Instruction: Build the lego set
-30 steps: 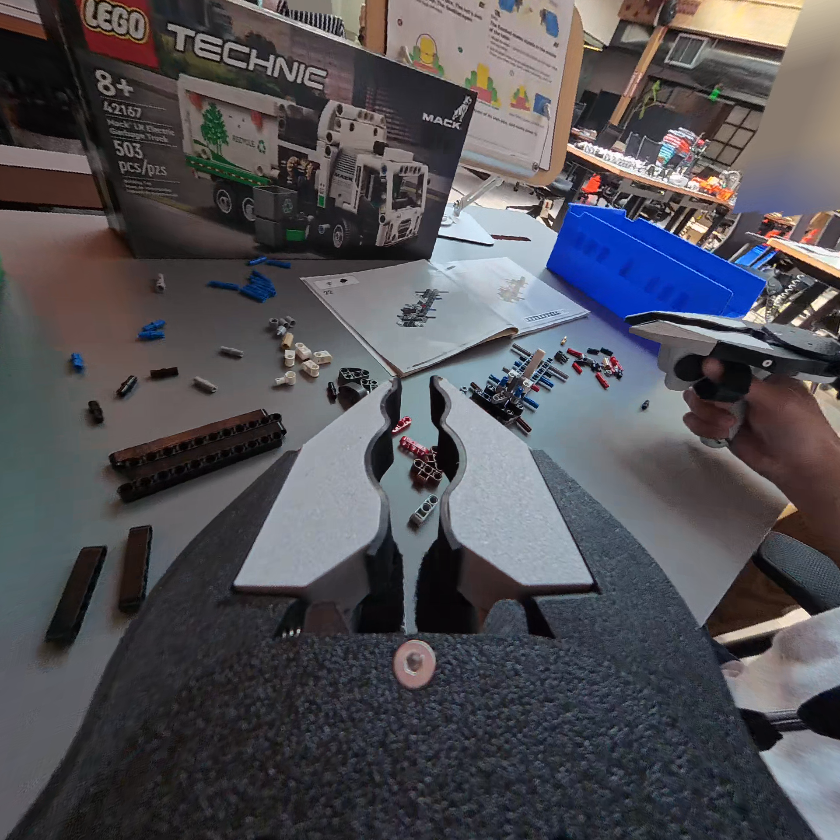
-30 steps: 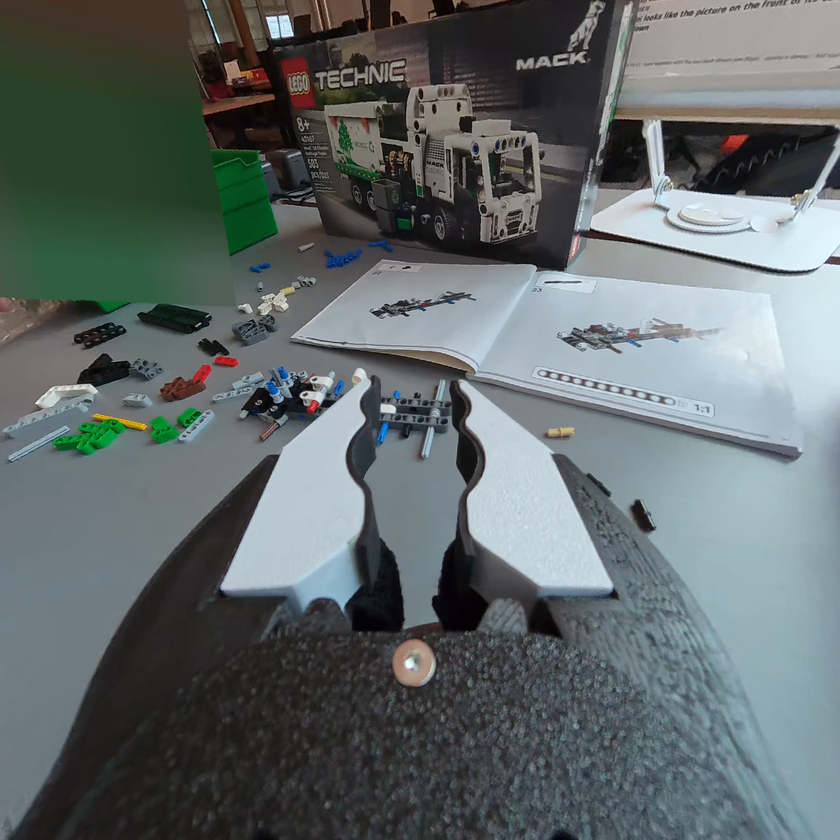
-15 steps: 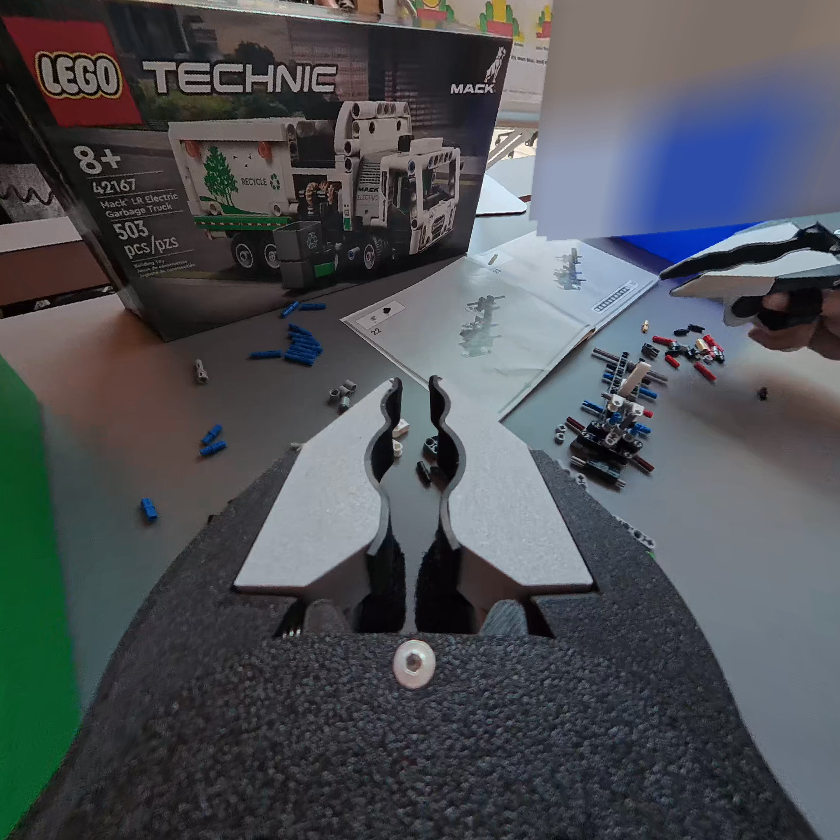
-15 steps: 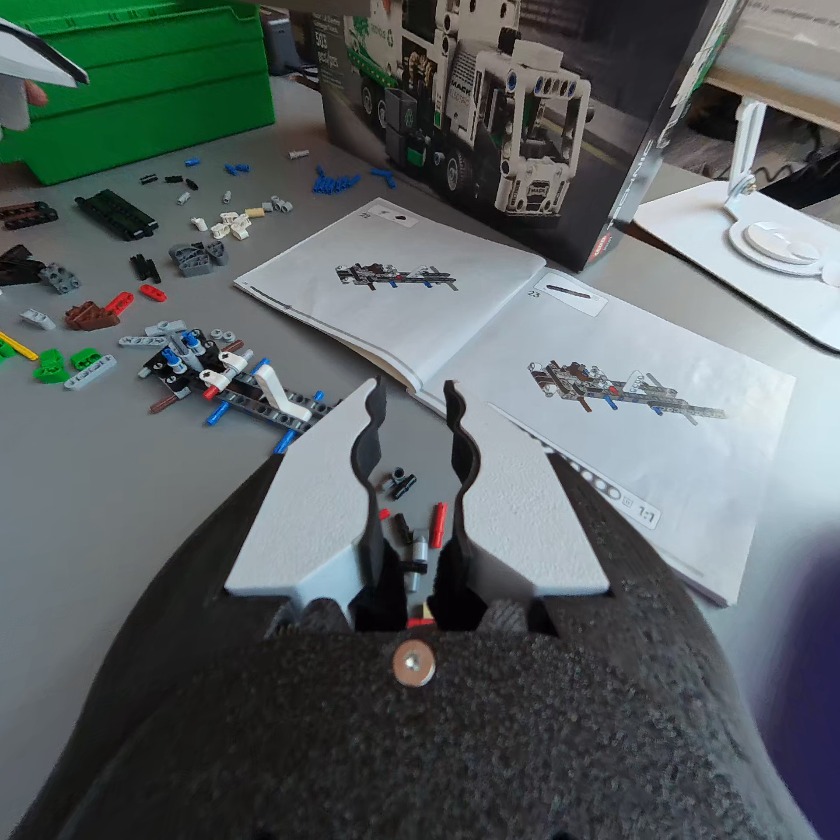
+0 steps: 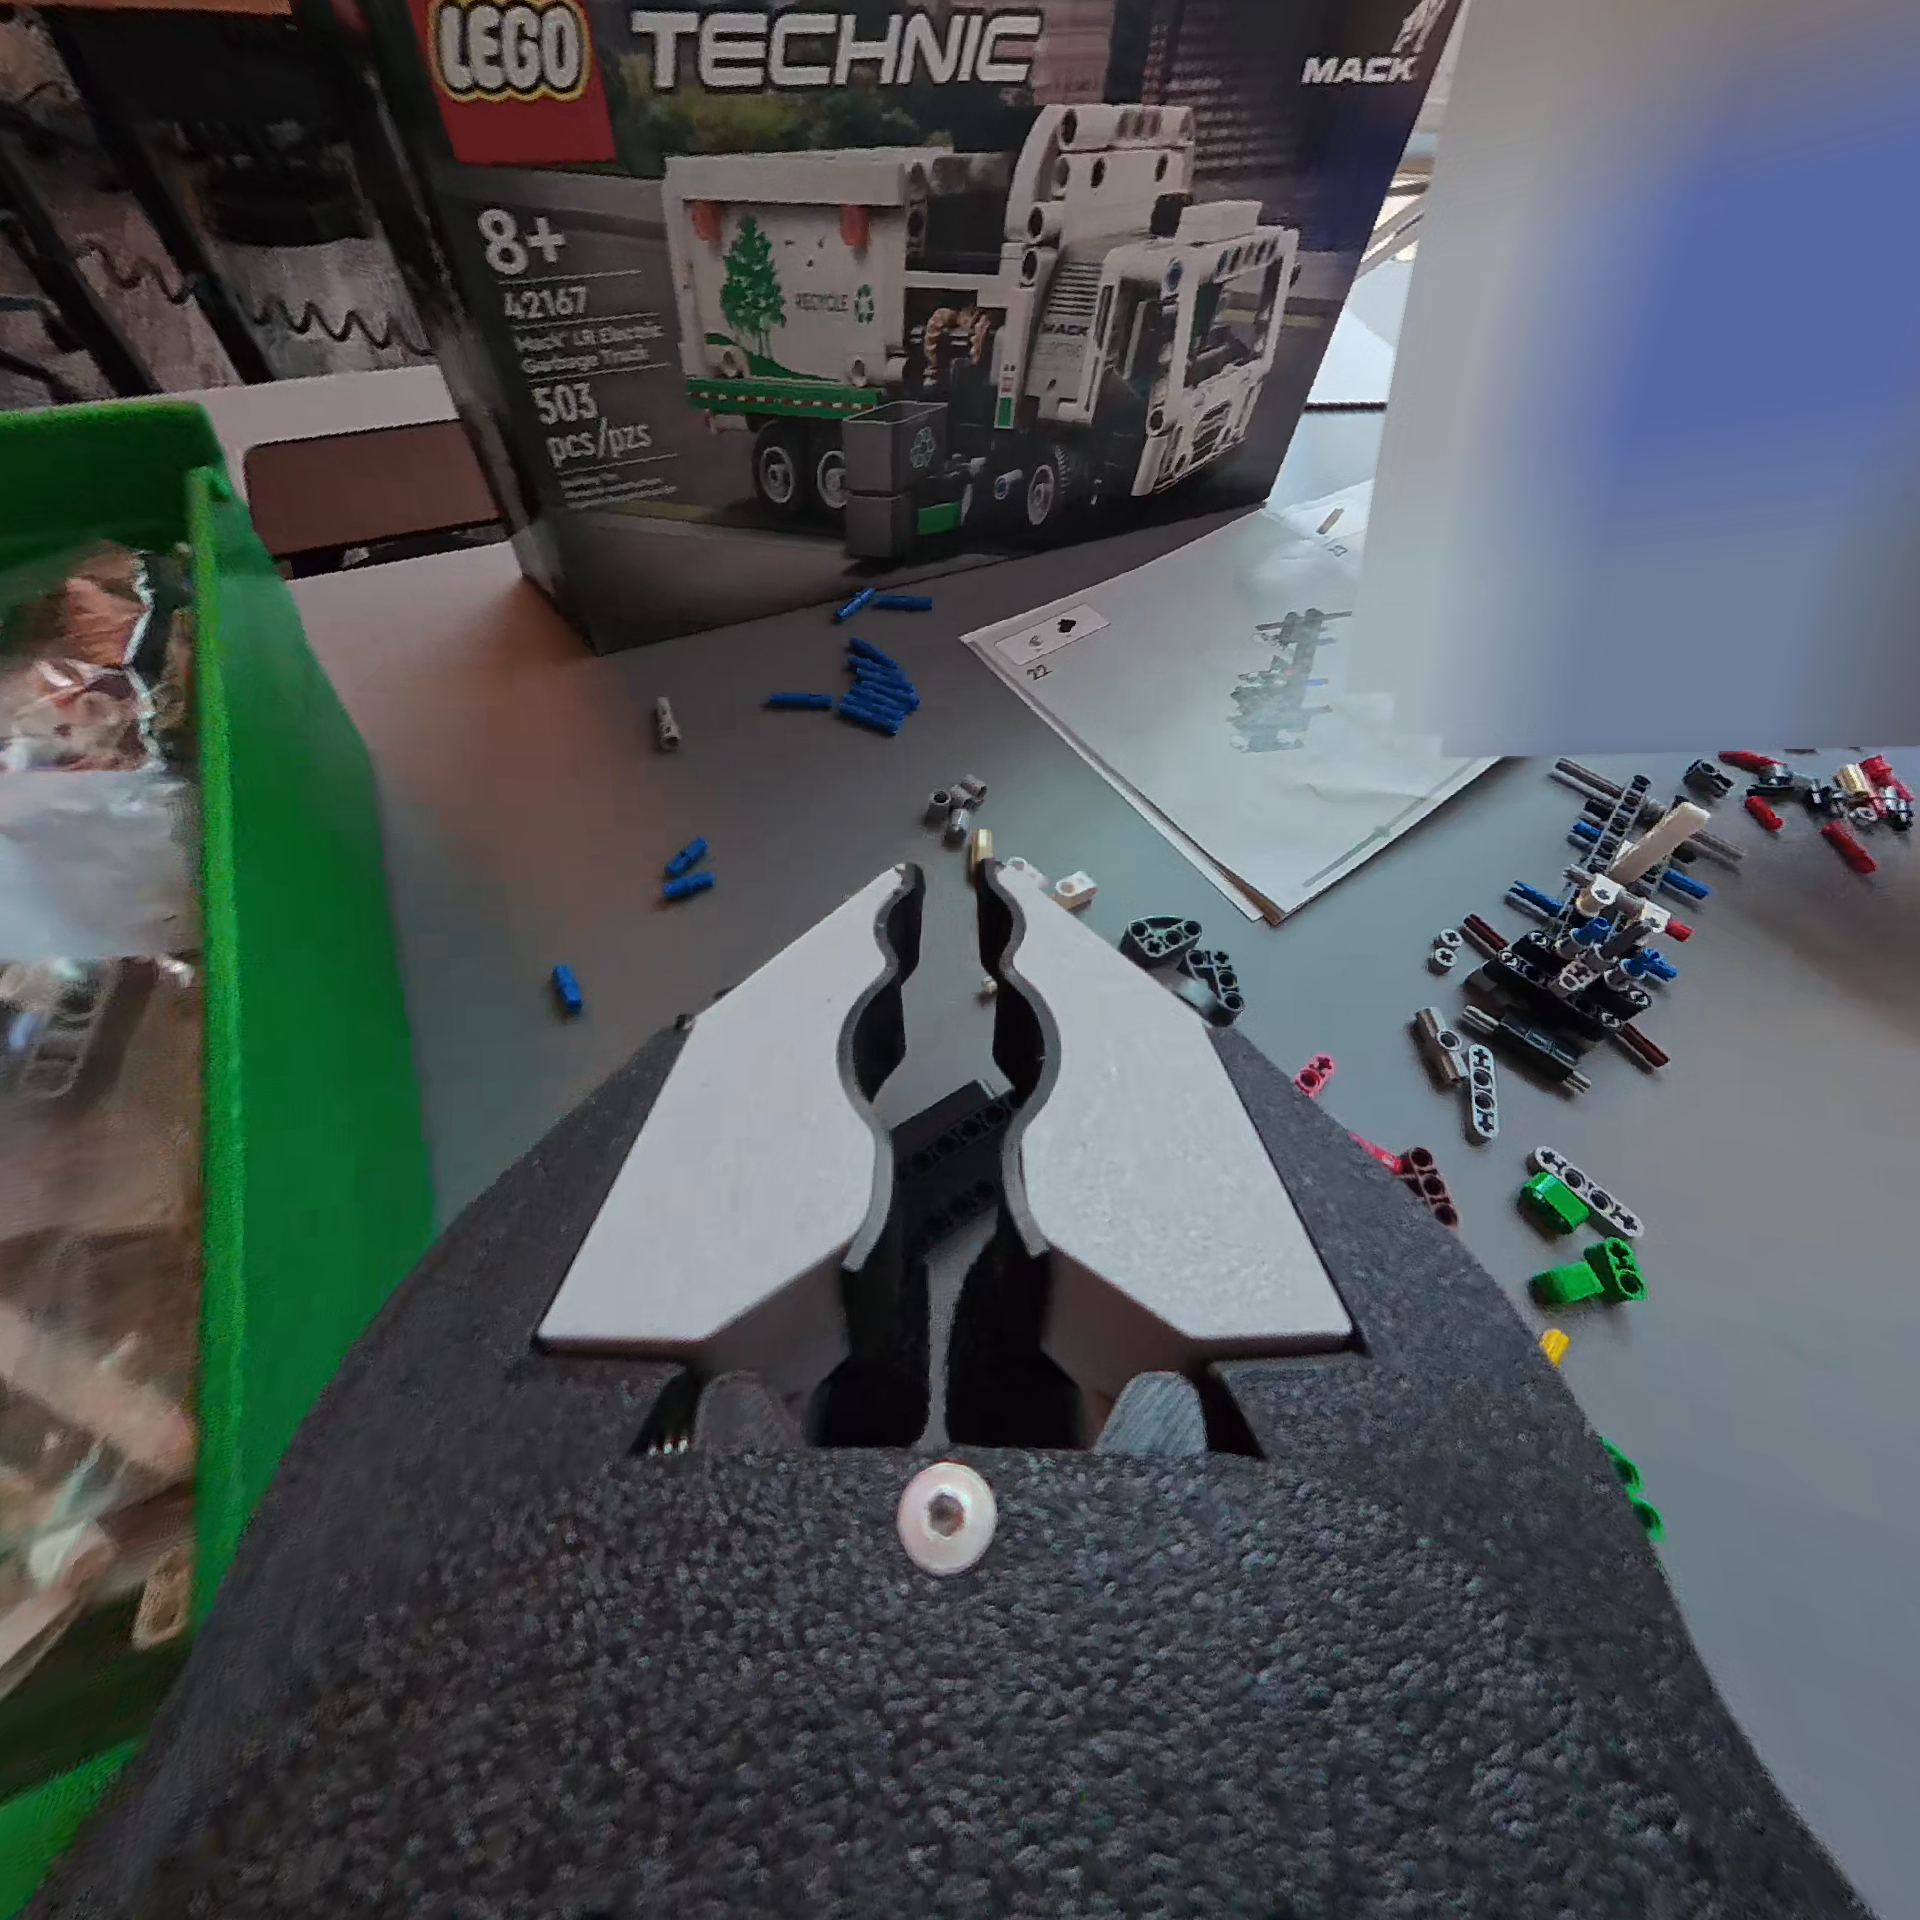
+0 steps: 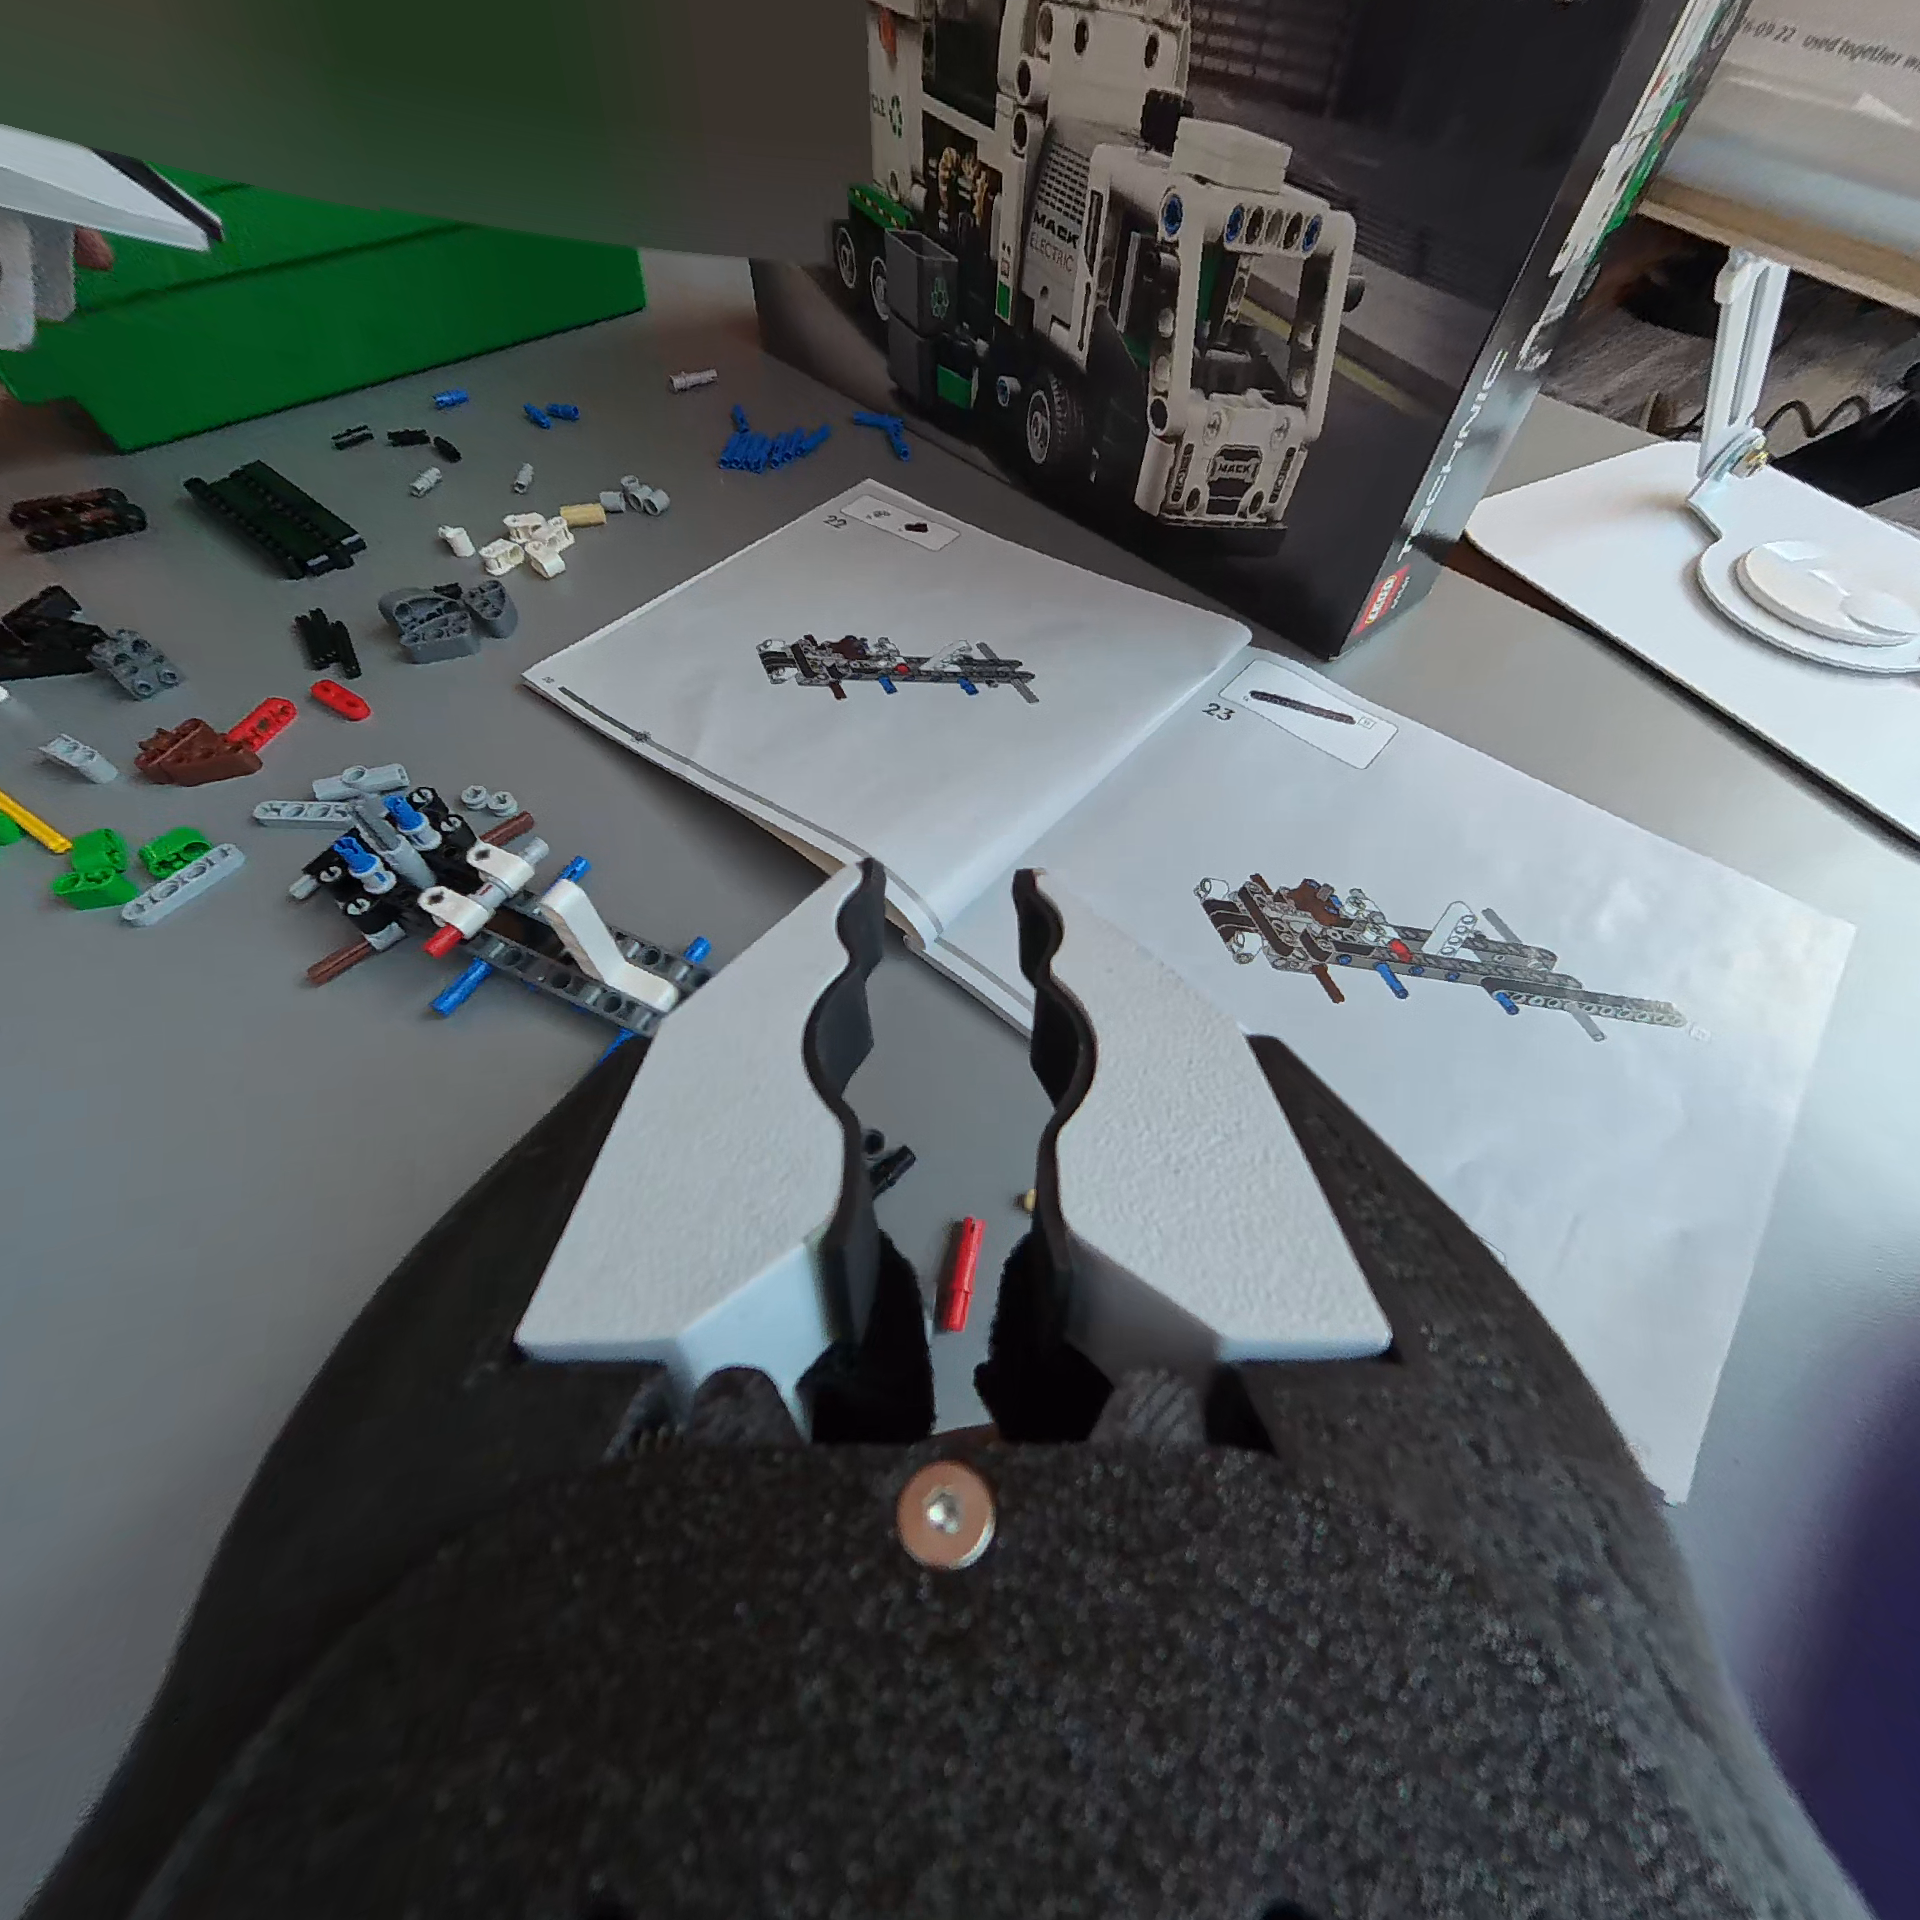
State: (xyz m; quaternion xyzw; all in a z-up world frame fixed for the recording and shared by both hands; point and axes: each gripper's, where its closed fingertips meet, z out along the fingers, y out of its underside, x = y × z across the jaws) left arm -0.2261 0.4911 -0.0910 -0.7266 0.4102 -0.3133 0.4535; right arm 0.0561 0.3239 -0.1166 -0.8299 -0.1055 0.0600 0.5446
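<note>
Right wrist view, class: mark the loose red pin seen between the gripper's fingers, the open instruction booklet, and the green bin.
red pin (image 6: 961, 1273), right wrist view, middle of its shaft.
instruction booklet (image 6: 1039, 790), right wrist view, bare part of left page.
green bin (image 6: 343, 312), right wrist view, its side wall.

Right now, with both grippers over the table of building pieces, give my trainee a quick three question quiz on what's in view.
1. True or false: the instruction booklet lies open on the table.
2. What colour is the bin left of the left gripper?
3. Which lies on the table between the right gripper's fingers? A) a red pin B) a yellow wheel C) a green beam

Key: 1 true; 2 green; 3 A.
</note>
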